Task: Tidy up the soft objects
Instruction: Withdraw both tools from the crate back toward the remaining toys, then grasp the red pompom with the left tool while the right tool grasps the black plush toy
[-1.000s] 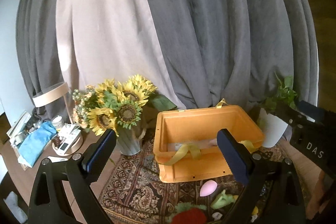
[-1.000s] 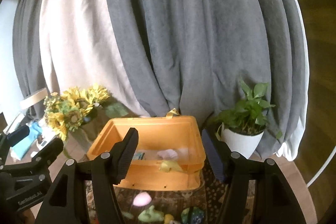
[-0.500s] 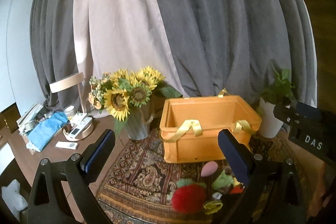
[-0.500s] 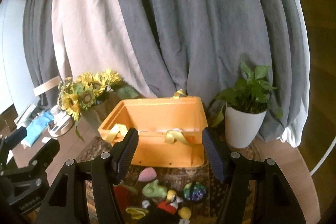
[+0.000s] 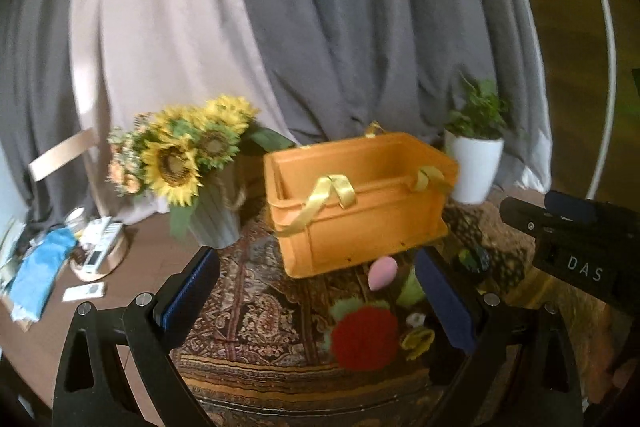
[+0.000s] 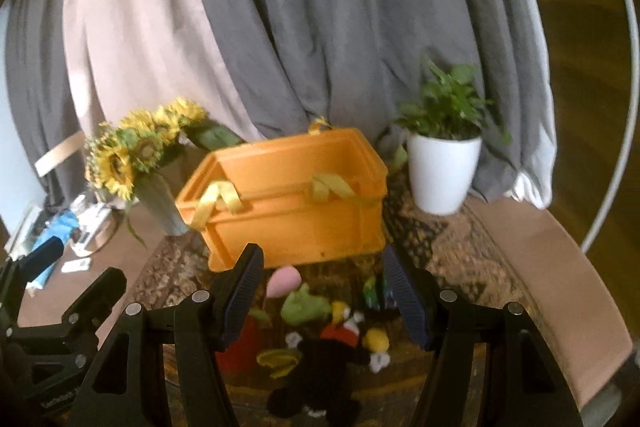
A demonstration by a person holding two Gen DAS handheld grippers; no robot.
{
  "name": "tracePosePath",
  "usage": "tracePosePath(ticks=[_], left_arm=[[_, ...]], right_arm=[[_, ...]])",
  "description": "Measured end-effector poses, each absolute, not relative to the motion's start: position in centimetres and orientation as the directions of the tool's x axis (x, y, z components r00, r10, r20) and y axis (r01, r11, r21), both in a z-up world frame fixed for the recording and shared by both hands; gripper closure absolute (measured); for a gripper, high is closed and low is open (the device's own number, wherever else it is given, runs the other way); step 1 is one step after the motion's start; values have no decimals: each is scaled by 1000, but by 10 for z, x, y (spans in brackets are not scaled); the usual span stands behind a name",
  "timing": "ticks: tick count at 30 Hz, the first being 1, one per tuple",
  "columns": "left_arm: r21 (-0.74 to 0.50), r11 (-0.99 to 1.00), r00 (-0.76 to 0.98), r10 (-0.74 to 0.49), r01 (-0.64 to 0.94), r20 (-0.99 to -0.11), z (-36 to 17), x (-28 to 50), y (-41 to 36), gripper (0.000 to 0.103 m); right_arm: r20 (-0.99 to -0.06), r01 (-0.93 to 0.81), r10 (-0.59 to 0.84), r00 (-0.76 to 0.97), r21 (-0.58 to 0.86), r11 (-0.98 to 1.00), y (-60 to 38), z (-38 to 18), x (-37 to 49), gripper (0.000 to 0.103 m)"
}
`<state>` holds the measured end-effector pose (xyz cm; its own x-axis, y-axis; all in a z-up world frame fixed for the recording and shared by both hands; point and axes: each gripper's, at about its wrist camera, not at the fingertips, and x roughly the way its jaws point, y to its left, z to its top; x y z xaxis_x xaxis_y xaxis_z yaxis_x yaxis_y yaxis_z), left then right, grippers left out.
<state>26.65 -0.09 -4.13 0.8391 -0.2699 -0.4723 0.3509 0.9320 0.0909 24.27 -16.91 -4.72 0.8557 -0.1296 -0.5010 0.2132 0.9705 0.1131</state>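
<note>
Red plush toy (image 5: 365, 337) between spread left fingers (image 5: 444, 303)

The left tongs (image 5: 320, 295) gape wide, holding nothing, above a patterned rug (image 5: 256, 311). An orange crate (image 5: 360, 223) sits at twelve o'clock; a red plush (image 5: 364, 337) and pink egg (image 5: 383, 271) lie before it. Sunflowers (image 5: 180, 155) stand at ten o'clock.

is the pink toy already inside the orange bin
No, the pink toy lies on the patterned rug in front of the orange bin, outside it.
</note>
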Motion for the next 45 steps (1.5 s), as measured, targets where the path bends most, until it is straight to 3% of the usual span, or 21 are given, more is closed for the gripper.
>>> tracePosePath(ticks=[16, 29, 45], left_arm=[[108, 806, 696, -423, 581, -580, -101, 287, 10, 4], [92, 754, 595, -431, 651, -678, -147, 305, -5, 6], [98, 709, 532, -422, 698, -734, -194, 324, -22, 14]], right_arm=[[-644, 380, -221, 733, 119, 917, -133, -107, 230, 39], [-739, 420, -179, 650, 152, 895, -131, -153, 236, 39], [-785, 395, -219, 579, 35, 918, -130, -176, 258, 39]])
